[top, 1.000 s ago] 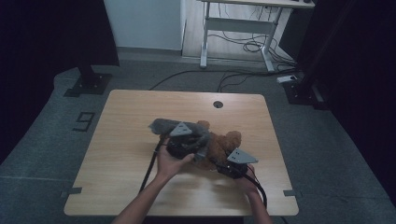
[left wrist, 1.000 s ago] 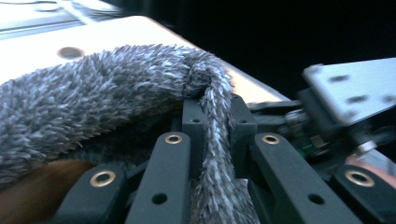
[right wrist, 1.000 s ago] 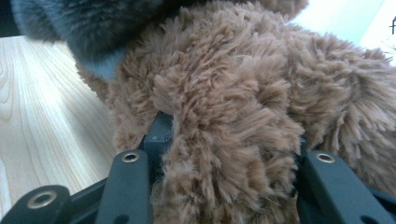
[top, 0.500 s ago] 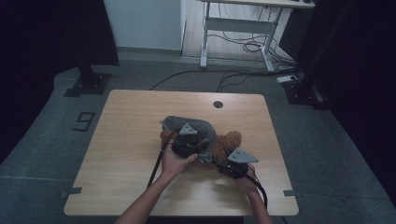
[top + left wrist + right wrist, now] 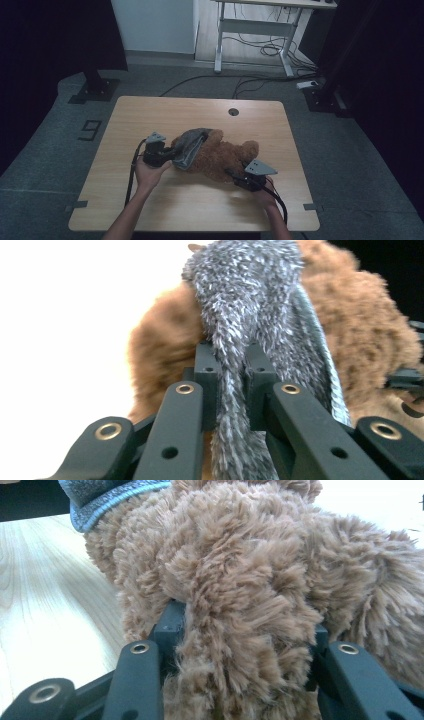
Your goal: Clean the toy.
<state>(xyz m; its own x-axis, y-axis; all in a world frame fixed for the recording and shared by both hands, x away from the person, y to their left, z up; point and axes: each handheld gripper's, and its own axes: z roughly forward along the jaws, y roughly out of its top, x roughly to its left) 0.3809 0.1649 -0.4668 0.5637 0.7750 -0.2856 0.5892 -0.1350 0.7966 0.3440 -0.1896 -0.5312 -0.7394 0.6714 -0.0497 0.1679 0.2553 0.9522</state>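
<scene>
While the right claw (image 5: pixel 239 176) pinches the fuzzy brown teddy bear (image 5: pixel 220 156), the left claw (image 5: pixel 172 156), now at nine o'clock, pinches the grey knitted garment (image 5: pixel 190 147), dragging it off.

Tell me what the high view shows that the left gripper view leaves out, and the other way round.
High view alone: the wooden table, the person's forearms, the right gripper clamped on the teddy bear's near end, the floor and a desk frame behind. Left gripper view alone: a close look at the left gripper, its jaws pinched shut on a fold of the grey knitted garment, fabric trailing down between them. Both share the brown teddy bear with the grey garment draped over it and the left gripper gripping that garment.
</scene>
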